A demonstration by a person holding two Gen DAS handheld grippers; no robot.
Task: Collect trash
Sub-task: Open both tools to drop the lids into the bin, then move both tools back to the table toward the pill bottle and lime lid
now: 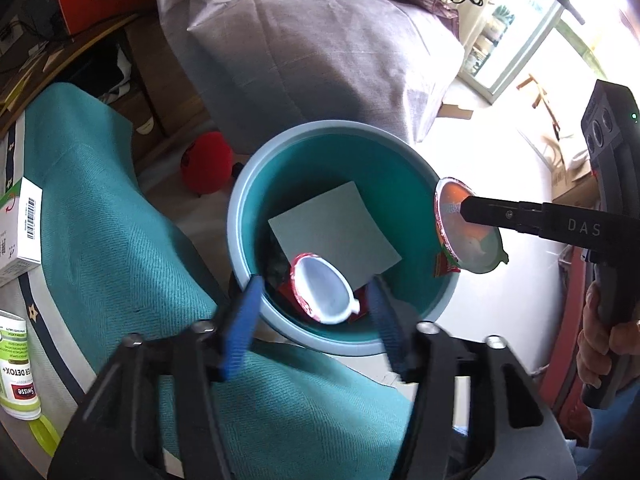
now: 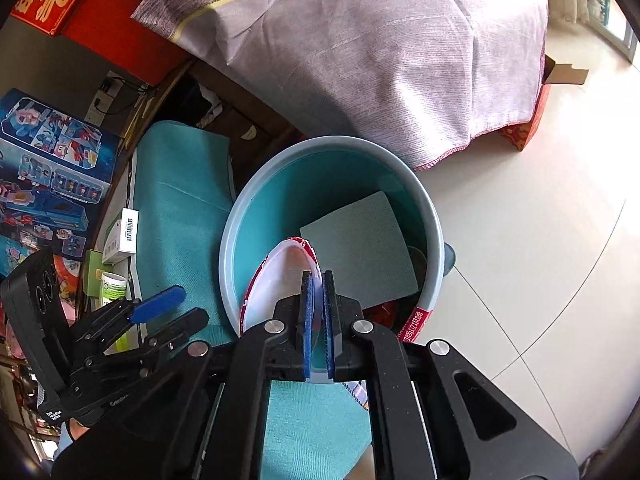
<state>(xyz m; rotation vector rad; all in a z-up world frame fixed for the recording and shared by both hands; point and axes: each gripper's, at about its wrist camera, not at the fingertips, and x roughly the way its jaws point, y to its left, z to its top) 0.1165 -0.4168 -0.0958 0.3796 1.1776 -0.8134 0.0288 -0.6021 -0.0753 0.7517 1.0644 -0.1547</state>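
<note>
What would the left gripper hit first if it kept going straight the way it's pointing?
Probably the cup lying in the teal bin; it sits right ahead between the open left gripper fingers, though depth is unclear.

I am seeing a teal bin (image 1: 340,152) with a pale blue rim, a red-and-white lid (image 1: 320,294), blue pads (image 1: 240,332), and a teal cloth (image 1: 120,220) at left.
</note>
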